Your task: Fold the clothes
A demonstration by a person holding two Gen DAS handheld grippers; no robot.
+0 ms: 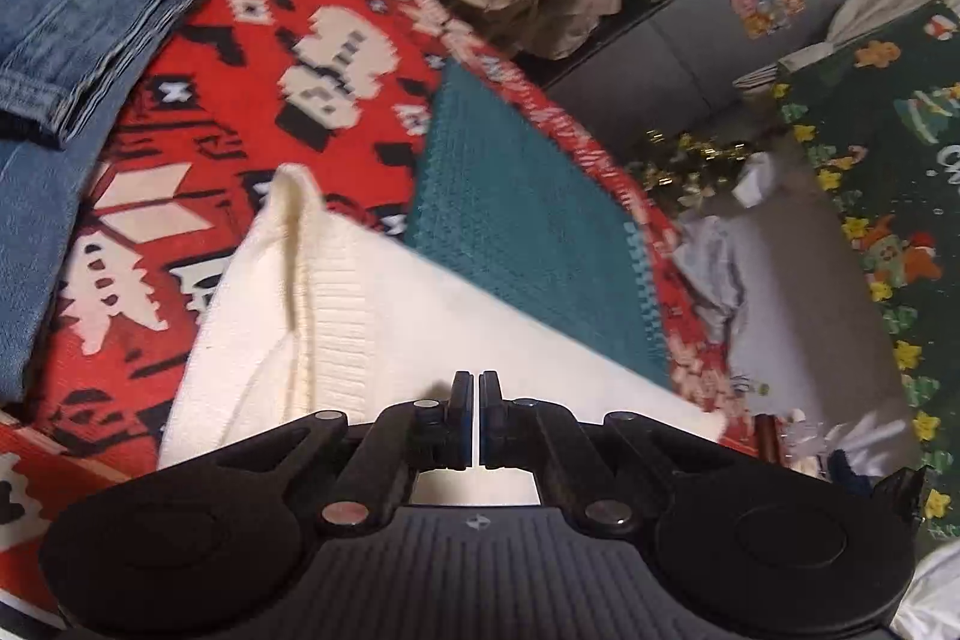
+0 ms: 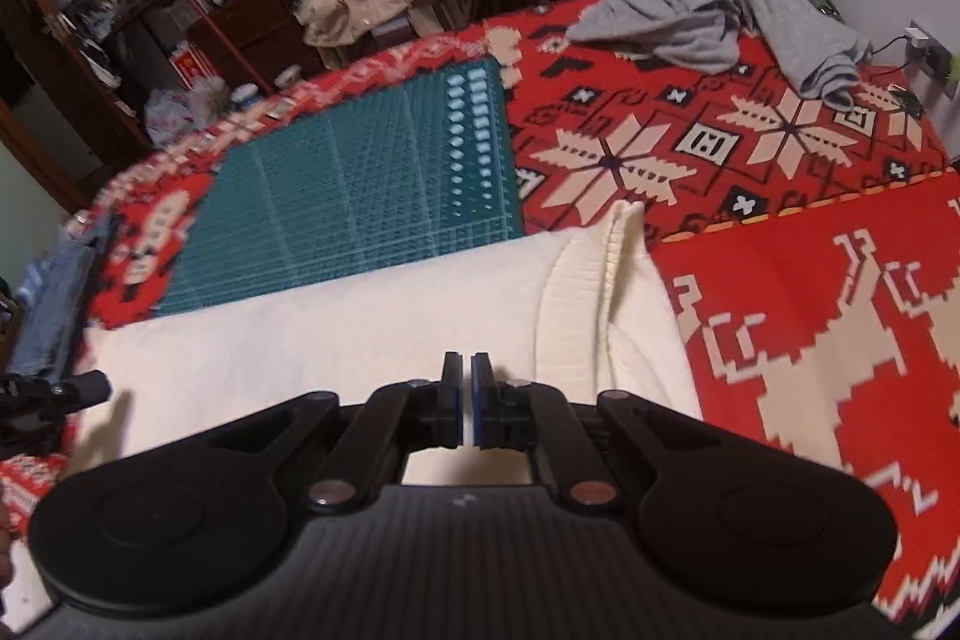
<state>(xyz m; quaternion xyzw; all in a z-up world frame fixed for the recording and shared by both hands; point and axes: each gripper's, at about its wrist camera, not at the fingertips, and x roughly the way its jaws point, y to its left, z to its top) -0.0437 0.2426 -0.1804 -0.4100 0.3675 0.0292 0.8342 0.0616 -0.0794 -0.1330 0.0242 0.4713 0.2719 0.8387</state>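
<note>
Your left gripper pinched together over the cream sweater, your right gripper likewise together, teal knit beyond on the red blanket.

My left gripper points forward and steeply downward, its two black fingers drawn together with only a hairline slit between the blue pads, and whether anything is pinched there I cannot tell. My right gripper is pitched down likewise, jaws closed to a thin gap. At the left edge of the right wrist view, part of my left gripper's black body shows.
</note>
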